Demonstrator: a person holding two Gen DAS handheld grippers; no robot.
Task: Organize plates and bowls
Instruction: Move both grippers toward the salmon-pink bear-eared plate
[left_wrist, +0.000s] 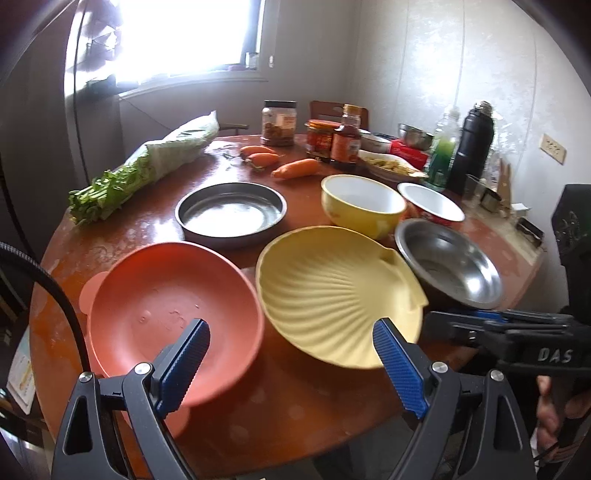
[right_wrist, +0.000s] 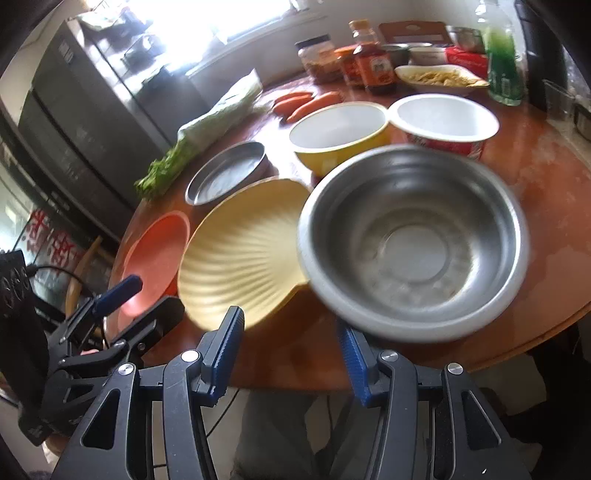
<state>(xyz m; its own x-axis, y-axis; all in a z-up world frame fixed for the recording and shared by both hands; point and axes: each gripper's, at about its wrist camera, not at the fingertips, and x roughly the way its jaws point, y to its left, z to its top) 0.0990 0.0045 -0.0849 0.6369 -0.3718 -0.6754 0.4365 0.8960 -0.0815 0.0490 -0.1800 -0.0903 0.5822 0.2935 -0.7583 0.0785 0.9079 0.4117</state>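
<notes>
On the round wooden table (left_wrist: 295, 398) lie an orange plate (left_wrist: 173, 310), a yellow shell-shaped plate (left_wrist: 332, 295), a steel pan (left_wrist: 231, 214), a yellow bowl (left_wrist: 362, 206), a red-and-white bowl (left_wrist: 430, 203) and a steel bowl (left_wrist: 447, 262). My left gripper (left_wrist: 291, 354) is open above the near edge, between the orange and shell plates. My right gripper (right_wrist: 291, 343) is open, just in front of the shell plate (right_wrist: 240, 251) and the steel bowl (right_wrist: 413, 243), touching neither.
Celery in a bag (left_wrist: 144, 166) lies far left. Carrots (left_wrist: 295, 168), jars and sauce bottles (left_wrist: 345, 136), a dish of food (left_wrist: 391, 164), a green bottle (left_wrist: 441, 155) and a black flask (left_wrist: 474, 144) crowd the far side. A cabinet (right_wrist: 85, 103) stands left.
</notes>
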